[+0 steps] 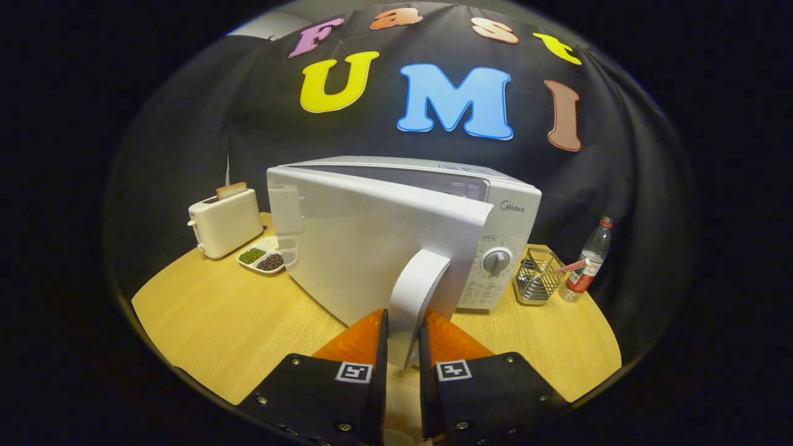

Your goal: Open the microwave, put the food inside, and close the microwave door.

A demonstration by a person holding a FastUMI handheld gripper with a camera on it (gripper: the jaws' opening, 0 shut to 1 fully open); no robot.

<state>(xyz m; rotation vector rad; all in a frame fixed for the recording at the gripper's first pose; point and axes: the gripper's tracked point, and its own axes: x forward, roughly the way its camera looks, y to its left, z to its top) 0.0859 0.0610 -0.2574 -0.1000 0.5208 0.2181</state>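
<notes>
Low centre of the frame: gripper (403, 331) clenched on the door handle (420, 297) | microwave (489, 210) mid-frame, door (365, 248) swung partly open | food tray (263, 257) left of door, beside toaster (224, 222)

A round wooden table (210, 322) with a pale grain is being lit evenly from above. Behind it, a black cloth wall (186, 142) is hanging in loose folds, closing off the booth. Above the cloth, a strip of lighter wall (260, 26) is being seen.
</notes>
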